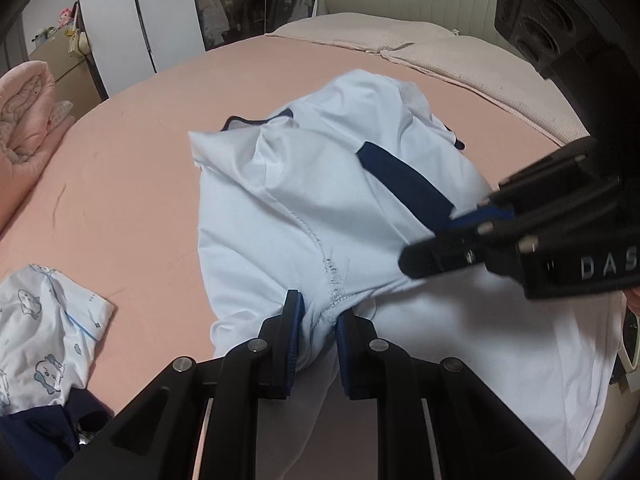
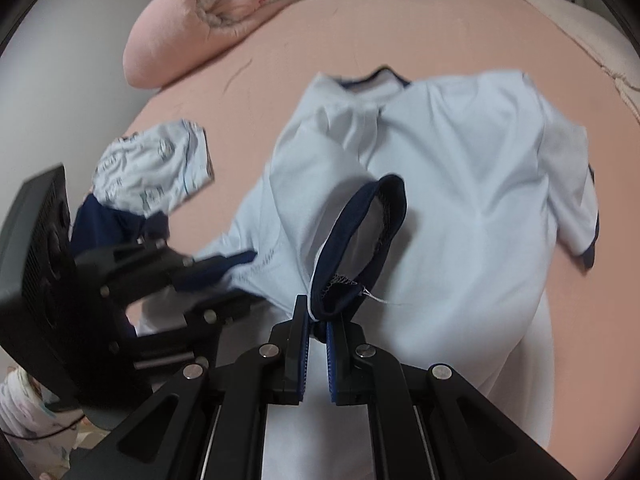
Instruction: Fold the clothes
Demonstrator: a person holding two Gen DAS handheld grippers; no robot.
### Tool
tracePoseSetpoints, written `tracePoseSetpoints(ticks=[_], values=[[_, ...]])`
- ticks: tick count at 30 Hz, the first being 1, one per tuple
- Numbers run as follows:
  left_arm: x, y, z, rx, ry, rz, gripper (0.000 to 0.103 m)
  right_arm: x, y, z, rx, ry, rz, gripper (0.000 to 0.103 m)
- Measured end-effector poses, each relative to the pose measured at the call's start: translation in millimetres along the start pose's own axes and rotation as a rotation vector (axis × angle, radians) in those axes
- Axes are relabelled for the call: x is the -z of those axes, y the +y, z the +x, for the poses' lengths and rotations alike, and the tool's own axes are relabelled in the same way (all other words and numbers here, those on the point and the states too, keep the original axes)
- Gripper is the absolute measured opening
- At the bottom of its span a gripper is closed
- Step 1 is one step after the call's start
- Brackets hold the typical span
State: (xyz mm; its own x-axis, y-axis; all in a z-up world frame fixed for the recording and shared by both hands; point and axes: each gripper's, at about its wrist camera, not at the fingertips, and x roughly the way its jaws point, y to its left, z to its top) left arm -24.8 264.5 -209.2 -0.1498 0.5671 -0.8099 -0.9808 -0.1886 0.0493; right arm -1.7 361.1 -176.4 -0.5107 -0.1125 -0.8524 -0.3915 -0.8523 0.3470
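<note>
Here the pink bed (image 1: pixel 160 128) is seen spread wide, and the pale blue shirt (image 1: pixel 320 200) is laid across its middle, partly lifted at the near edge. Both grippers are pitched steeply downward over the shirt. The left gripper (image 1: pixel 318 332) is closed on a bunched fold beside a stitched seam; the right gripper (image 2: pixel 318 320) is clamped on the navy cuff (image 2: pixel 360 240) of a sleeve, its jaws almost touching. A printed garment (image 1: pixel 44 332) lies apart at the bed's near left, over dark cloth cut off by the frame. A rolled pink quilt (image 2: pixel 208 20) sits at the far edge. In the right wrist view much is blurred, and the shirt's hem is hidden beneath the grippers.
</note>
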Motion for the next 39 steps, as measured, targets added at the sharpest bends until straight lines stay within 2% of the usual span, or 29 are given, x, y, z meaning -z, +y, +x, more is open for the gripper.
tracePoseSetpoints(ticks=[4, 7, 9, 11, 13, 15, 17, 21, 25, 28, 30, 35, 38, 39], values=[[1.5, 0.2, 4.3, -0.007, -0.013, -0.012, 0.014, 6.3, -4.5, -0.3, -0.013, 0.021, 0.008, 0.007], [0.2, 5.3, 1.9, 0.003, -0.007, -0.047, 0.015, 7.9, -14.7, -9.3, -0.028, 0.01, 0.066, 0.015], [-4.7, 8.7, -0.4, 0.0, 0.013, -0.081, 0.015, 8.1, -21.1, -19.1, -0.022, -0.004, 0.088, 0.032], [-9.8, 13.4, -10.4, 0.011, 0.006, -0.12, 0.017, 7.5, -26.9, -32.2, -0.003, -0.023, 0.105, 0.043], [-15.5, 19.4, -26.3, 0.03, -0.018, -0.145, 0.027, 5.2, -33.6, -48.7, 0.003, -0.042, 0.138, 0.05], [-20.8, 26.4, -44.6, 0.053, -0.043, -0.171, 0.053, 3.4, -39.5, -67.4, 0.003, -0.067, 0.175, 0.053], [-25.0, 34.2, -66.1, 0.071, -0.066, -0.193, 0.065, 2.5, -41.6, -89.4, 0.003, -0.098, 0.197, 0.054], [-31.7, 47.6, -108.6, 0.054, -0.104, -0.199, 0.066, 2.3, -30.9, -129.5, -0.013, -0.151, 0.202, 0.055], [-39.7, 58.2, -135.4, -0.001, -0.093, -0.178, 0.068, -0.6, -10.4, -172.7, 0.033, -0.212, 0.16, 0.056], [-44.7, 67.1, -149.0, 0.004, -0.081, -0.203, 0.068, -4.4, 2.2, -199.0, 0.061, -0.273, 0.153, 0.066], [-49.9, 71.8, -154.6, 0.022, -0.076, -0.214, 0.068, -7.8, 7.5, -208.8, 0.03, -0.312, 0.163, 0.069], [-67.4, 81.3, -143.4, 0.055, -0.022, -0.259, 0.068, -11.3, 21.0, -201.6, 0.039, -0.365, 0.192, 0.069], [-80.8, 83.8, -125.3, 0.076, 0.026, -0.275, 0.068, -14.5, 18.3, -177.3, 0.022, -0.323, 0.222, 0.069], [-84.6, 84.6, -118.9, 0.085, 0.04, -0.28, 0.068, -14.6, 16.5, -165.9, 0.043, -0.31, 0.23, 0.069]])
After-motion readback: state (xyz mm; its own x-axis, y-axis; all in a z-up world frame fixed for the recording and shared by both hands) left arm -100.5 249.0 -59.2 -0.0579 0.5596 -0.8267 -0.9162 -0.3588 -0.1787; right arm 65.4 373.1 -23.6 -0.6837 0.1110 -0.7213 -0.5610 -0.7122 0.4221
